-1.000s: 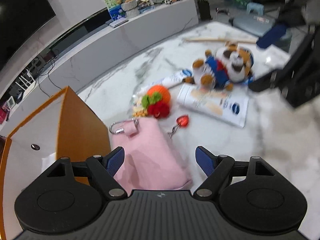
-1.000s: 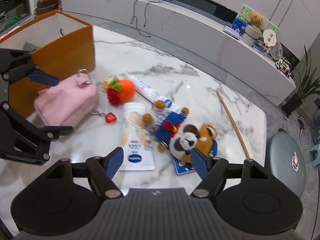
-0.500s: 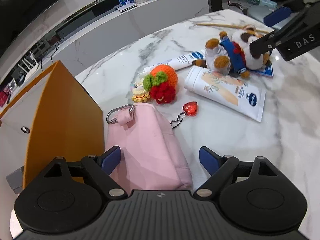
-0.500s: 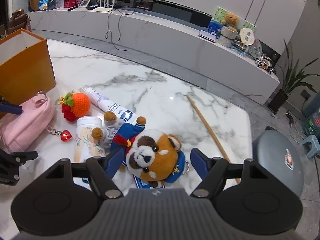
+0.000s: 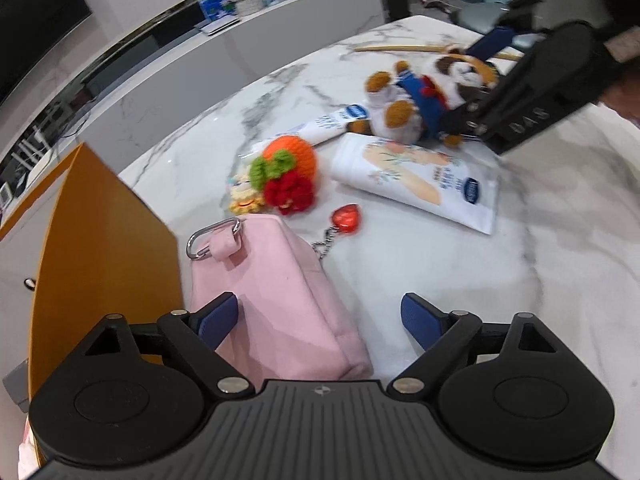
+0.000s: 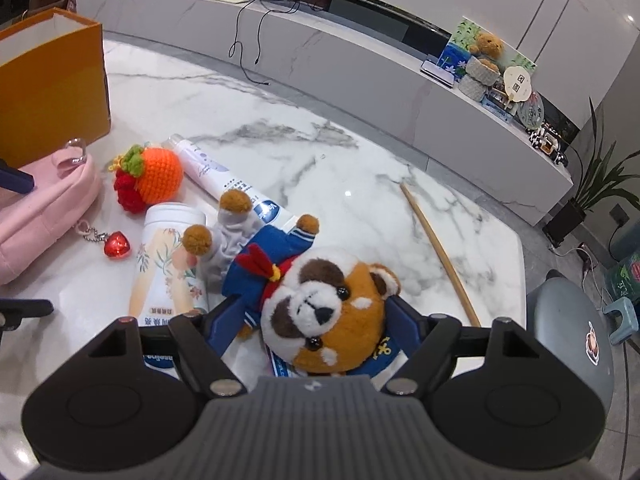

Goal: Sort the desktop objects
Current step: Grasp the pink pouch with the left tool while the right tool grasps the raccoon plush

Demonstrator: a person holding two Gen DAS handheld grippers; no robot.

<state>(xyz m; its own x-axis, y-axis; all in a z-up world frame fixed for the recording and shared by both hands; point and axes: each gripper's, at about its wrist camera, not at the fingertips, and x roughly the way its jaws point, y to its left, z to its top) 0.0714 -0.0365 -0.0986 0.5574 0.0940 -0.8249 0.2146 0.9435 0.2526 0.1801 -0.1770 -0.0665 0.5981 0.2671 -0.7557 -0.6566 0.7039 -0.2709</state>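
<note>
A pink pouch (image 5: pixel 276 296) with a metal ring and a red heart charm (image 5: pixel 346 219) lies on the marble table beside an orange box (image 5: pixel 104 256). My left gripper (image 5: pixel 320 318) is open, its fingers on either side of the pouch's near end. A plush red panda (image 6: pixel 320 304) in a blue sailor suit lies between the open fingers of my right gripper (image 6: pixel 316 320); whether the pads touch it I cannot tell. It also shows in the left wrist view (image 5: pixel 424 92).
A crocheted orange-and-red fruit charm (image 6: pixel 152 178), a wide white cream tube (image 6: pixel 166 268), a thin white tube (image 6: pixel 224 178) and a wooden stick (image 6: pixel 440 252) lie on the table (image 6: pixel 304 148). A grey stool (image 6: pixel 572 336) stands past the table's right edge.
My right gripper has moved forward and down until the plush panda sits between its fingers. My left gripper has edged closer over the pink pouch.
</note>
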